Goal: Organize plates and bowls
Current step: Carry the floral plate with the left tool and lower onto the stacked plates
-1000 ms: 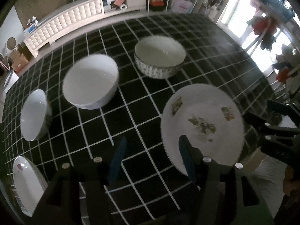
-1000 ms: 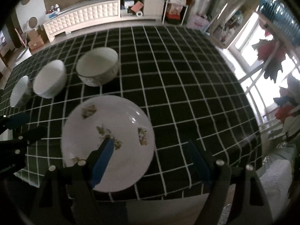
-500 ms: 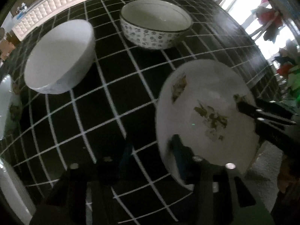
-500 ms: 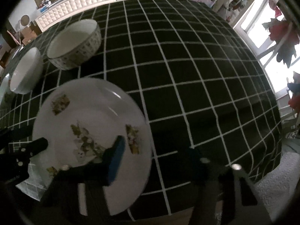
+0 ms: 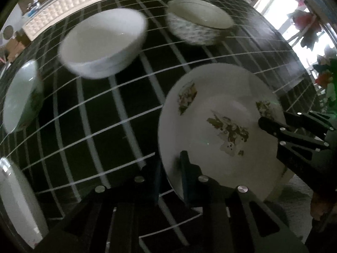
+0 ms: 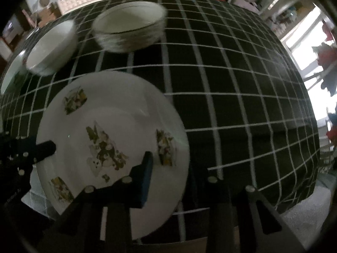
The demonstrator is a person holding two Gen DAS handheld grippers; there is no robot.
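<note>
Checkered tablecloth (image 5: 118,109), floral plate (image 5: 221,113), both tongs (image 5: 170,168) (image 6: 168,164) straddling rim

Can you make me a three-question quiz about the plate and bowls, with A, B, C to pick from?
1. Where is the flowered plate?
A. at the table's near edge
B. inside a bowl
C. on the floor
2. What colour is the tablecloth?
A. red dots
B. black with white lines
C. plain yellow
3. How is the patterned bowl?
A. upside down
B. full of fruit
C. upright and empty

Answers: A, its rim hangs over the near edge; B, white grid on black; C, its bare inside faces up.
</note>
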